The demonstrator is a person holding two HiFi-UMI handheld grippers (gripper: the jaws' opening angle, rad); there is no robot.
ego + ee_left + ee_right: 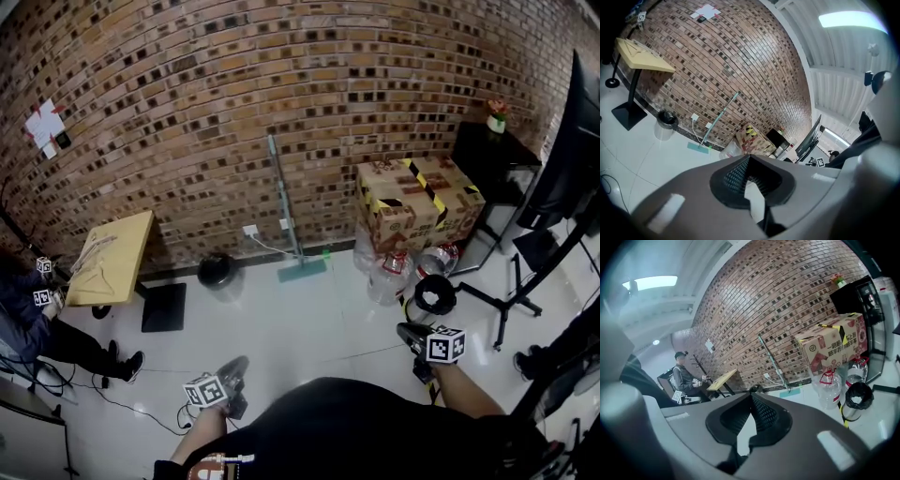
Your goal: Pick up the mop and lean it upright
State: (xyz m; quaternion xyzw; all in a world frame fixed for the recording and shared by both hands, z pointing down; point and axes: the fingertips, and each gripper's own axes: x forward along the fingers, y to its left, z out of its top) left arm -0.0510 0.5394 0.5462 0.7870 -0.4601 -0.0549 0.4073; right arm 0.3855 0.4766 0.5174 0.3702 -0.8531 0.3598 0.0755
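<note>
The mop [284, 206] leans upright against the brick wall, with its teal head [302, 271] flat on the white floor. It also shows far off in the left gripper view as the mop [720, 119] and in the right gripper view as the mop [770, 359]. Both grippers hang low near the person's body, well short of it. My left gripper [238, 366] is shut with nothing in it, and its jaws [749, 157] meet. My right gripper [409, 330] is also shut and empty, its jaws [751, 395] together.
A taped cardboard box [417, 202] stands right of the mop, with water bottles [389, 277] and a black bin [435, 295] in front. A small dark bin [217, 270] and a wooden stand [112, 255] are to the left. A person [28, 323] sits at far left. A tripod [511, 300] is at the right.
</note>
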